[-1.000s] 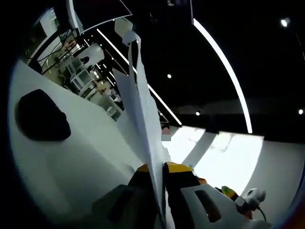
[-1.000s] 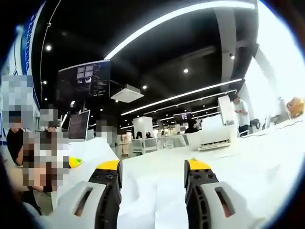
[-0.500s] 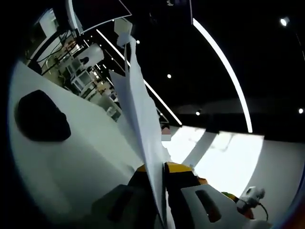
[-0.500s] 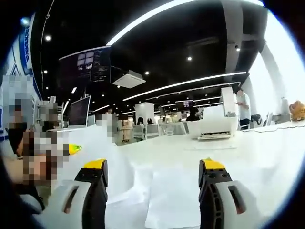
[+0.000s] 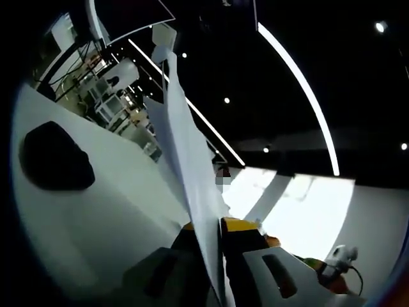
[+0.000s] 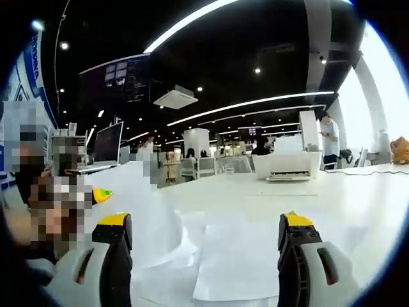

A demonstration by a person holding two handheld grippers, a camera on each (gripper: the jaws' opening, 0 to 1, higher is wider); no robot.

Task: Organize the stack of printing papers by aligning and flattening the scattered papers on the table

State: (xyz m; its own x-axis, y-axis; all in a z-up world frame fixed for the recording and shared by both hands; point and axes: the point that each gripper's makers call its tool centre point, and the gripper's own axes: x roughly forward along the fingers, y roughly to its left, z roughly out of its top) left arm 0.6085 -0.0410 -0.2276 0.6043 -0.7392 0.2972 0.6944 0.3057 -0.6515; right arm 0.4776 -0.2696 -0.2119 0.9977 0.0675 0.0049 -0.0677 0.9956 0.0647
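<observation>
In the left gripper view, my left gripper (image 5: pixel 211 230) is shut on a bundle of white paper sheets (image 5: pixel 185 141), which stand on edge and rise from between the yellow-tipped jaws toward the view's top. In the right gripper view, my right gripper (image 6: pixel 208 224) is open wide, its jaws far apart with nothing between them. Loose white sheets (image 6: pixel 236 256) lie flat and overlapping on the white table (image 6: pixel 332 198) just beyond the jaws. A curved white sheet (image 6: pixel 144 211) lifts up at the left.
A black rounded object (image 5: pixel 54 157) lies on the white table (image 5: pixel 115 211) left of the held sheets. A white printer (image 6: pixel 287 166) stands at the back of the table. A person (image 6: pixel 330 141) stands at the far right. A white device with a cable (image 5: pixel 335 259) sits at lower right.
My right gripper's jaws have spread much wider apart. The held paper in the left gripper has leaned slightly to the left; the left gripper stays shut on it.
</observation>
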